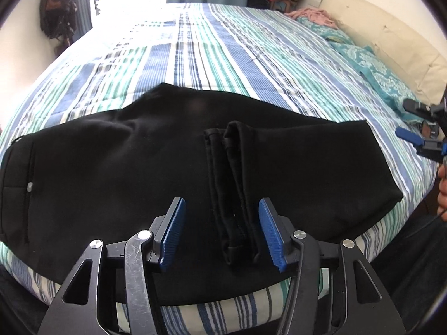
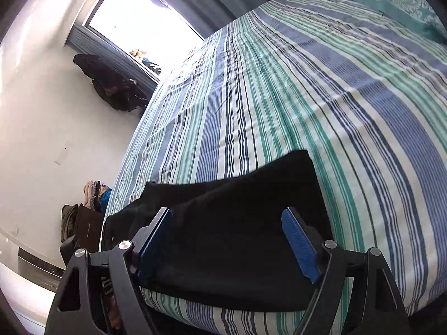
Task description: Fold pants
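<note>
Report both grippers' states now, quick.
Left gripper: open, fingers either side of the hems of the black pants, gripping nothing.
Right gripper: open, holding nothing, above the pants' folded end.

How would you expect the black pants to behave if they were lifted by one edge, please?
The black pants would probably sag and unfold: they drape flat over the striped bedspread. The loose leg cuffs would likely slide off, and the pants seem light.
</note>
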Demonstrator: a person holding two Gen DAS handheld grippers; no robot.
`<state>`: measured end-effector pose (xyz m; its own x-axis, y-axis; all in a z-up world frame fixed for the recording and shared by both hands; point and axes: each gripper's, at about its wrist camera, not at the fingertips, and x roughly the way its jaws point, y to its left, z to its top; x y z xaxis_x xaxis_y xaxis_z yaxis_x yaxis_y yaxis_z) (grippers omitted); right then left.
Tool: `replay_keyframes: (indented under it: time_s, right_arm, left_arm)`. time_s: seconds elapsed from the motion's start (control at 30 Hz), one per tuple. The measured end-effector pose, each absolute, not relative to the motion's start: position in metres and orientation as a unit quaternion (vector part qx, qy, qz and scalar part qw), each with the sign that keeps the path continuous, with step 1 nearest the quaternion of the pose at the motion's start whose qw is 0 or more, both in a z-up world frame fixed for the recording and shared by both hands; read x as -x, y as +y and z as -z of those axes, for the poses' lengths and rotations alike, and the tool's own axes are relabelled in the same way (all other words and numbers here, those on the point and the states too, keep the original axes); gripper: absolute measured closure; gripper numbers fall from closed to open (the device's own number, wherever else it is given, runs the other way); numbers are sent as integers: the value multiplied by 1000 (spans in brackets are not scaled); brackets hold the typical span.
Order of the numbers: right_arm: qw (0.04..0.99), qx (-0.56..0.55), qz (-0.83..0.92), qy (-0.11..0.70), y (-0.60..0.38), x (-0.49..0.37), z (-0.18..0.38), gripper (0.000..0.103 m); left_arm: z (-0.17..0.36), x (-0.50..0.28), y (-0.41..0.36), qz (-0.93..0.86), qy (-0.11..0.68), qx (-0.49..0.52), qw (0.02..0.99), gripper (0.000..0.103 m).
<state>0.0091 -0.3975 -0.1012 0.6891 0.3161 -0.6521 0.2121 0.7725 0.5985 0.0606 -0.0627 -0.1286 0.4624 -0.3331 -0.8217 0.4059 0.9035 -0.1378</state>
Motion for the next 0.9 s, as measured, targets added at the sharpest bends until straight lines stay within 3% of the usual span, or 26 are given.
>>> replay_keyframes:
  time_s: [0.1, 0.23, 0.43, 0.53, 0.7, 0.77, 0.9]
  right_arm:
    - [825, -379, -52, 416, -417, -51, 111, 22]
    - [750, -438, -22, 495, -429, -83, 189, 23]
    - [788, -438, -55, 429, -428, -51, 143, 21]
    - [785, -451, -59, 420, -428, -13, 124, 18]
    - [743, -498, -50, 444, -416, 43, 164, 14]
    - [737, -508, -43, 443, -414, 53, 182, 20]
    - [762, -508, -37, 399, -414, 60, 150, 18]
  left_arm:
    - [128, -64, -56, 209, 475, -30, 854, 45]
    - [128, -61, -46, 195, 474, -33, 858, 45]
    - [118, -56, -32, 190, 465, -9, 864, 43]
    - [115, -54, -44, 206, 459, -11, 864, 38]
    - [137, -55, -66, 202, 481, -51, 851, 34]
    - [144, -53, -64, 200, 489, -57, 847, 34]
    - [133, -50, -52, 198, 476, -41, 856, 29]
